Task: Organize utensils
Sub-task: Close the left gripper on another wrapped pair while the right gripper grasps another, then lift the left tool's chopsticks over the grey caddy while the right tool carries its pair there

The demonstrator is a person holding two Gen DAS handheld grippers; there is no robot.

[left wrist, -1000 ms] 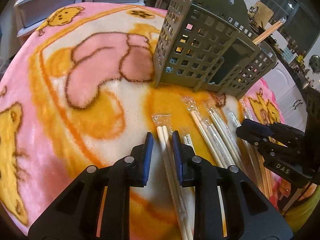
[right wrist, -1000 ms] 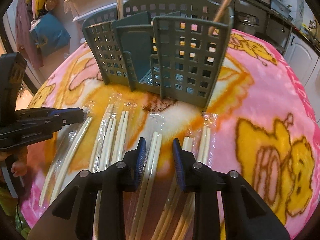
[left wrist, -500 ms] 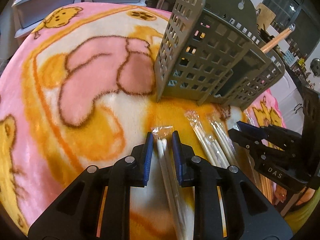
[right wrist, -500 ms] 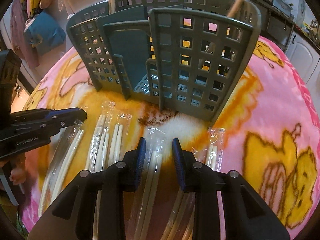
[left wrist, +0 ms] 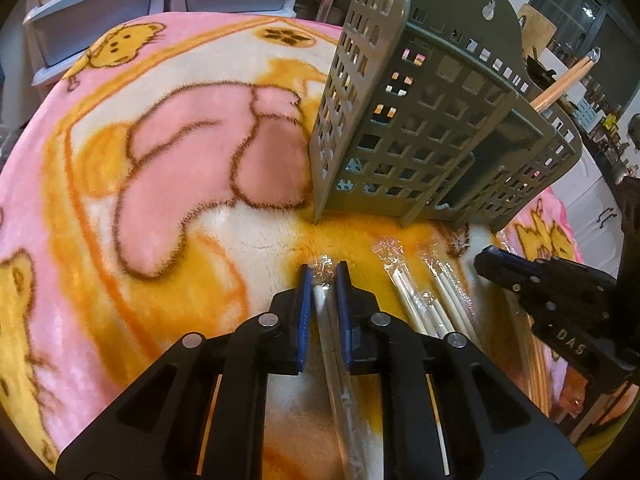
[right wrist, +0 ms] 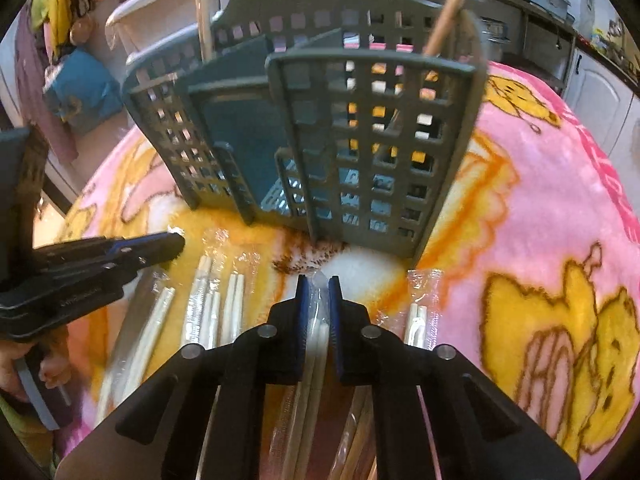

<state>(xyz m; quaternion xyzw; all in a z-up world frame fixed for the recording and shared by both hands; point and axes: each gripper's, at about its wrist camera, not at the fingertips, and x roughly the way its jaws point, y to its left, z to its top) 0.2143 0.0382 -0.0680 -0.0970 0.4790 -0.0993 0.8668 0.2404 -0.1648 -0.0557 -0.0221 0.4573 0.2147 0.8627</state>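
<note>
A grey slotted utensil caddy (left wrist: 432, 132) stands upright on the blanket; it also shows in the right wrist view (right wrist: 360, 140). Several plastic-wrapped chopstick pairs (left wrist: 404, 292) lie in a row in front of it. My left gripper (left wrist: 323, 276) is shut on one wrapped chopstick pair (left wrist: 328, 320) at the left end of the row. My right gripper (right wrist: 318, 284) is shut on another wrapped pair (right wrist: 316, 344) near the right end. Each gripper shows from the side in the other view: the right one (left wrist: 540, 292) and the left one (right wrist: 120, 252).
A pink and orange cartoon blanket (left wrist: 160, 160) covers the table. A wooden-handled utensil (left wrist: 568, 80) sticks out of the caddy. Plastic drawers (left wrist: 120, 0) stand behind the table. More wrapped pairs (right wrist: 212, 300) lie between the grippers, and one (right wrist: 420, 312) lies right of my right gripper.
Both grippers have moved forward toward the caddy and their jaws have narrowed onto the wrapped chopstick pairs between them.
</note>
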